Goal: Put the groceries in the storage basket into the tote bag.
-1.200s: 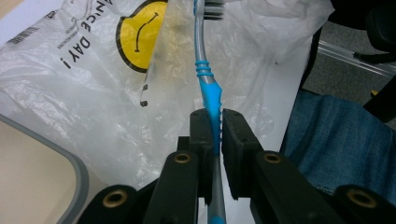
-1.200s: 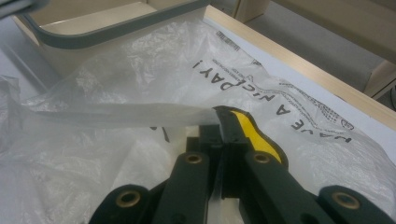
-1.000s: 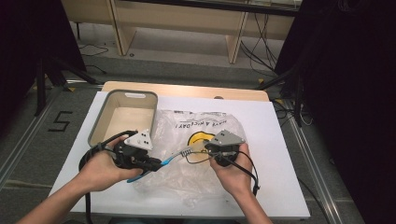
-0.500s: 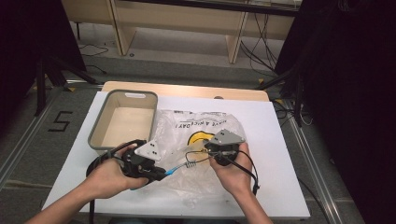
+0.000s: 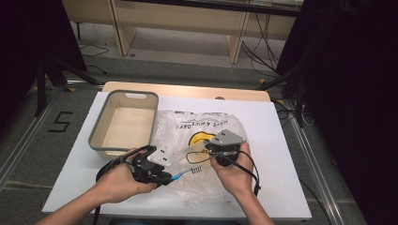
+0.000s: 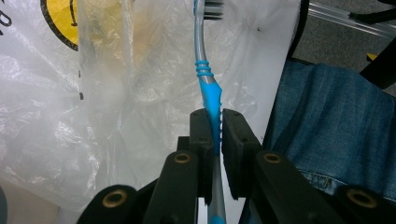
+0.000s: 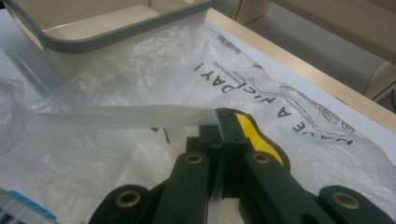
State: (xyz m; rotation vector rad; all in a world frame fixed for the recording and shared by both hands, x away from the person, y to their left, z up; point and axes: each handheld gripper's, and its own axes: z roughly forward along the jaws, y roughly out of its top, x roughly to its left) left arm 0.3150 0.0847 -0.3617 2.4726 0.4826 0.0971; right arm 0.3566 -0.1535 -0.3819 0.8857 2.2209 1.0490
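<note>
Your left gripper (image 6: 212,128) is clamping the blue toothbrush (image 6: 208,86) by its handle, jaws nearly closed, bristles pointing toward the clear plastic bag (image 5: 206,140) spread on the white table (image 5: 281,140). Your right gripper (image 7: 219,126) is pinching a flap of that bag, jaws fully closed, lifting the film just beside the grey-rimmed bin (image 5: 123,124) at the table's left.
</note>
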